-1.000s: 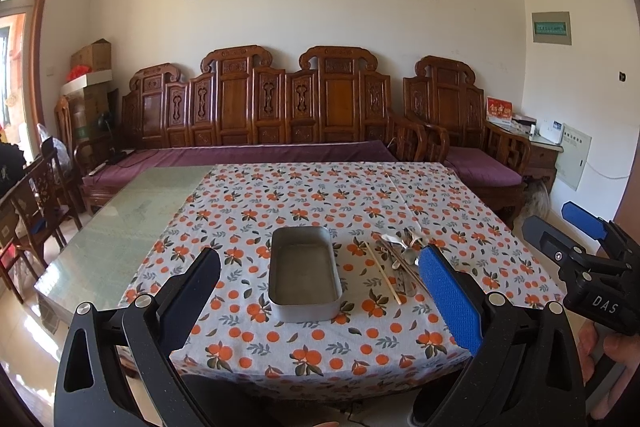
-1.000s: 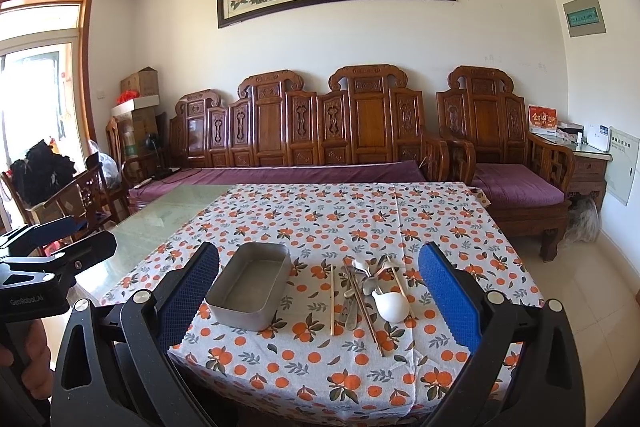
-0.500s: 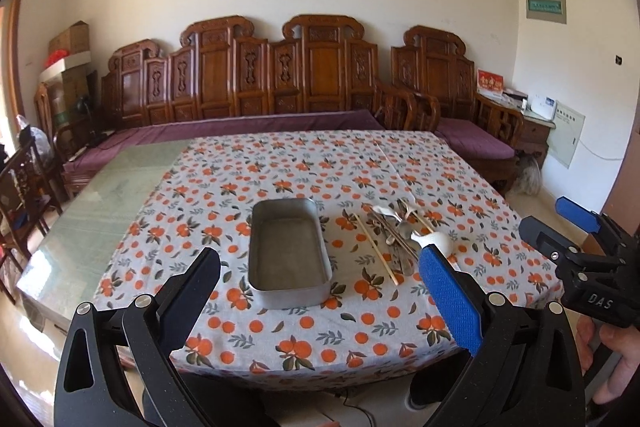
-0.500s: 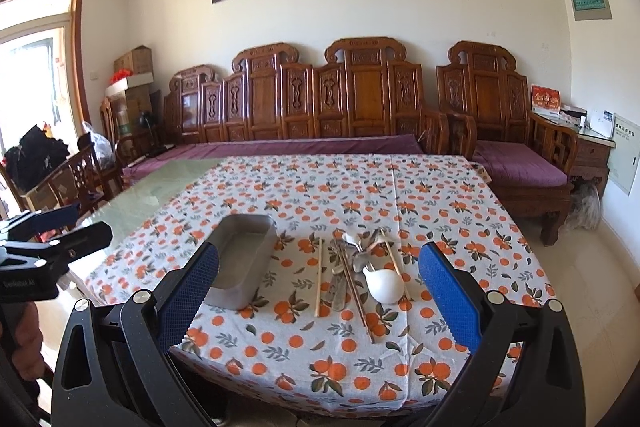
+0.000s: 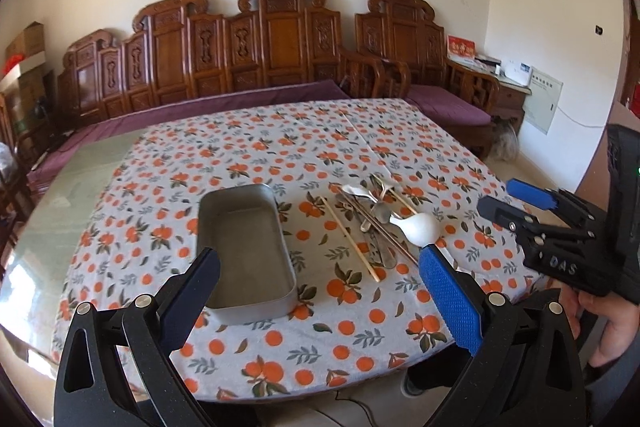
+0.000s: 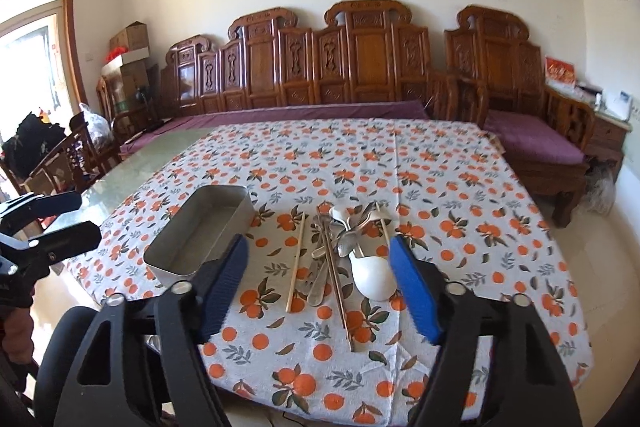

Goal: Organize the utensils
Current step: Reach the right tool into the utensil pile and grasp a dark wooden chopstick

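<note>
Left gripper [image 5: 320, 263]: held above the near table edge, jaws spread wide, nothing between the pads; blue pad [image 5: 450, 297] on one finger.
Right gripper [image 6: 320, 275]: poised over the near part of the utensil pile, jaws parted but just narrowed, pads clear of everything, nothing gripped.
Metal tray [image 5: 246, 247]: rectangular, empty, resting flat on the tablecloth, left of the utensils, apart from them.
Utensil pile [image 6: 344, 247]: loose heap on the cloth just right of the tray; metal spoons and chopsticks crossing one another.
White ceramic spoon [image 6: 374, 277]: at the near right of the pile, bowl toward the camera, touching the metal pieces.
Pale chopstick [image 6: 296, 263]: lying alone between tray and pile, pointing away from the near edge.
Tablecloth [image 6: 440, 187]: white with orange-fruit print, covering most of the table.
Table [image 5: 72, 187]: bare greenish top exposed at the left.
Hand [image 5: 612, 327]: wrapped around the right gripper's handle, seen at the right edge of the left wrist view.
Background: carved wooden bench [image 6: 360, 67] with purple cushion along the wall.
</note>
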### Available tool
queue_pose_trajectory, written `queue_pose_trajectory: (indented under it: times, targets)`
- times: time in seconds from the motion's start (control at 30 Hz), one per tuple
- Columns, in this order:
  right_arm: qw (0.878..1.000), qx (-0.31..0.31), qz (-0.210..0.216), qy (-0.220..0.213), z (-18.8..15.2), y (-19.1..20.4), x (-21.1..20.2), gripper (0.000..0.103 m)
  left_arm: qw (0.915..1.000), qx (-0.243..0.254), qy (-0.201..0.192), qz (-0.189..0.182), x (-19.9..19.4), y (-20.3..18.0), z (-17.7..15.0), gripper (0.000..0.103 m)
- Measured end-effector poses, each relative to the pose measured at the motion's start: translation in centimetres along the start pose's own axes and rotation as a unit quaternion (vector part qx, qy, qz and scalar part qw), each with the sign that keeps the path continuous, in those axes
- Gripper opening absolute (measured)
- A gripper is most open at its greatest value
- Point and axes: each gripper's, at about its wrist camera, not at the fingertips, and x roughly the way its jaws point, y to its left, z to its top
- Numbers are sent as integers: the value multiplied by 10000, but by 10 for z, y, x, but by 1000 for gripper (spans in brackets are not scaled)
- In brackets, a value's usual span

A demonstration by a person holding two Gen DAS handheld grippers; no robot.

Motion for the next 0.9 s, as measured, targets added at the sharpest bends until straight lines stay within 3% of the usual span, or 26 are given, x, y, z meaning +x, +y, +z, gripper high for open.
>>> queue_pose_trajectory:
  times: [0.23,0.4,0.6,0.9]
  targets:
    - [9994,-9,152,321,8,-21,43,40,9995,-35,266,-186,35,-2,2,84]
    - [9972,-138,386,629,3,-21,78,29,9990,-57,391,-198,56,-1,1,83]
    - [9920,-66,489,1164,-27,-22,120,23,9981,-67,547,-259,75,-2,-3,81]
    - [9846,-24,462,1686,-63,-26,146,14,9959,-184,803,-366,97,-6,-23,81]
